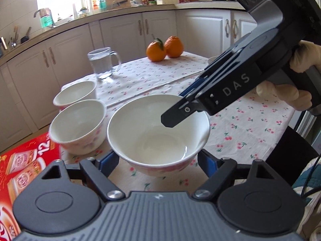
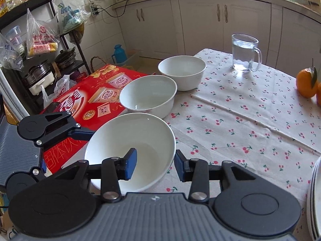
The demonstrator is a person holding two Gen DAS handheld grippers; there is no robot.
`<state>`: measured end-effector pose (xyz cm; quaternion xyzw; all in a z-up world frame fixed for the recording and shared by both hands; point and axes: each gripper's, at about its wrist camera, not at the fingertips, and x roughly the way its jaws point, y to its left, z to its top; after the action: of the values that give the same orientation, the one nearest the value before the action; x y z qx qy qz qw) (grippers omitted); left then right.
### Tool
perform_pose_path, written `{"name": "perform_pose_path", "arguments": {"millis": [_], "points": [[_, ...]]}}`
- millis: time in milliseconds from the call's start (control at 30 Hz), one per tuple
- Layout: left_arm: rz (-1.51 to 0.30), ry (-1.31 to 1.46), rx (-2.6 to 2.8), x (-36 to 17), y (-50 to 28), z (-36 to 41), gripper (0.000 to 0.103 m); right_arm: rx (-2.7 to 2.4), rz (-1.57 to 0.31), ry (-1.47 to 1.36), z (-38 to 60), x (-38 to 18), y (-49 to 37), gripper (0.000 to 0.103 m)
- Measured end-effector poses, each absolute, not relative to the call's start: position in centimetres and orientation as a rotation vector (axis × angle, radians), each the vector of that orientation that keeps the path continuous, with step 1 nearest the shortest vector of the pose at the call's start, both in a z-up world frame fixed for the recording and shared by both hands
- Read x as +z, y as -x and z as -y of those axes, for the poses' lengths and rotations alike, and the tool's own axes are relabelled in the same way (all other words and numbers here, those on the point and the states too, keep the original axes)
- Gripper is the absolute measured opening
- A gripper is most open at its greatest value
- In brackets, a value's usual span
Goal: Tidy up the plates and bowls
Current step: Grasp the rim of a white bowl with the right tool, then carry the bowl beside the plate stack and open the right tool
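A white bowl (image 1: 152,140) with a pink flowered outside sits between the blue pads of my left gripper (image 1: 158,160), which clamp its lower sides. My right gripper (image 2: 155,165) straddles the rim of this bowl (image 2: 120,140), one pad inside and one outside. In the left wrist view its inner finger (image 1: 172,118) reaches into the bowl from the right. A finger (image 2: 80,134) of the left gripper meets the bowl's left side. Two more white bowls (image 2: 148,94) (image 2: 182,71) stand in a row behind it on the cherry-print cloth (image 2: 240,124). Whether the held bowl's base touches the cloth is unclear.
A stack of white plates (image 2: 316,196) sits at the right edge. A glass mug of water (image 2: 244,52) and two oranges (image 1: 164,48) stand farther back. A red carton (image 2: 96,96) lies beside the table, left of the bowls. Kitchen cabinets (image 1: 120,32) run behind.
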<state>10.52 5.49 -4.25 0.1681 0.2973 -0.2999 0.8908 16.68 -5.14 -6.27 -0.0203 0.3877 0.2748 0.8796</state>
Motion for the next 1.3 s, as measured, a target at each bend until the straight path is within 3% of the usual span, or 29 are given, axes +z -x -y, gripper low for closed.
{"name": "perform_pose_path", "arguments": {"millis": [1033,1300], "points": [[-0.647,-0.337,-0.771,-6.0,-12.5,1.8,0.085,0.368,-0.832,-0.014,13.1,-7.8,-15.6,0.048],[-0.641,-0.338,-0.774,-6.2,-12.4,1.9,0.086,0.374,-0.836,-0.013,13.0,-8.1,-15.7,0.057]]}}
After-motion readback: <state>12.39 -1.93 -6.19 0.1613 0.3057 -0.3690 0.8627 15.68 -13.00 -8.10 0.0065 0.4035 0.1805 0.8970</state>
